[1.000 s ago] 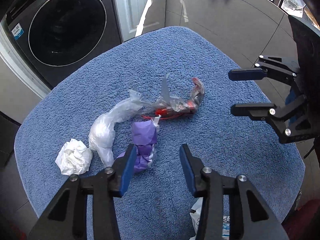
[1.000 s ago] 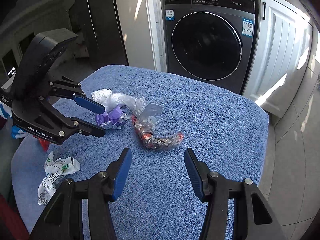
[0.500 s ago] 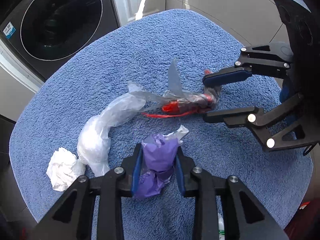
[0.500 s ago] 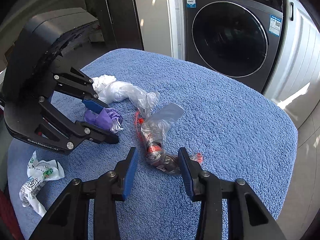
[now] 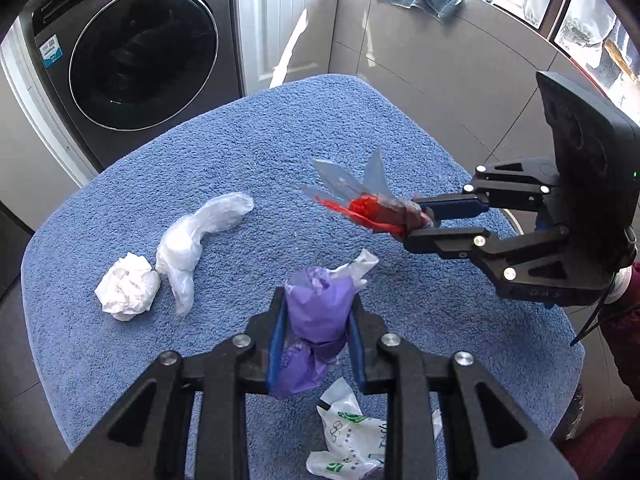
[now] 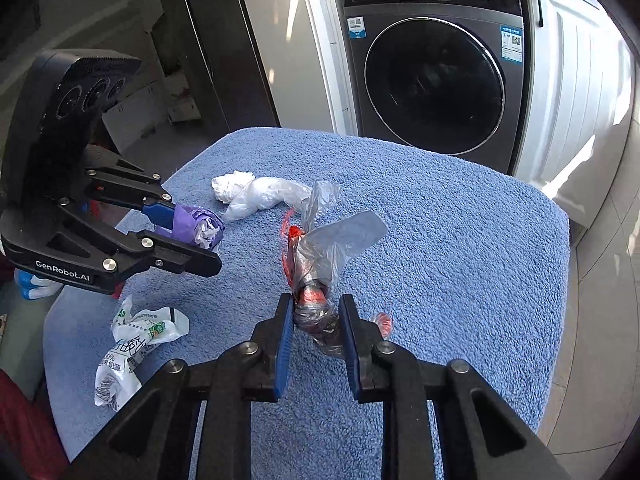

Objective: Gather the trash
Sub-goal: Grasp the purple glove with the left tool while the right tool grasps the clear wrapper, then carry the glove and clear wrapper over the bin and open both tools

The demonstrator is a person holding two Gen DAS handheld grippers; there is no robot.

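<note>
From the left wrist, the left tongs (image 5: 316, 334) grip a purple bag wad (image 5: 318, 312) between their blue pads, held above the blue towel-covered bench (image 5: 248, 160). Ahead and to their right, the right tongs (image 5: 416, 224) clamp a red-and-clear plastic wrapper (image 5: 368, 210), its clear ends fanning out away from them. To the left of the left tongs lie a crumpled white tissue (image 5: 126, 292) and, touching it, a twisted clear bag (image 5: 196, 240); a printed white wrapper (image 5: 348, 440) lies under them, near the bench edge. A washing machine (image 5: 132, 52) stands beyond the bench. From the right wrist, the right tongs (image 6: 314, 334) are closing on the wrapper (image 6: 316, 280), pads pressing its bunched lower end. To their left, the left tongs (image 6: 192, 236) hold the purple wad (image 6: 192, 222); the printed wrapper (image 6: 132, 340) lies below those, the tissue (image 6: 232, 184) and clear bag (image 6: 268, 196) beyond.
</note>
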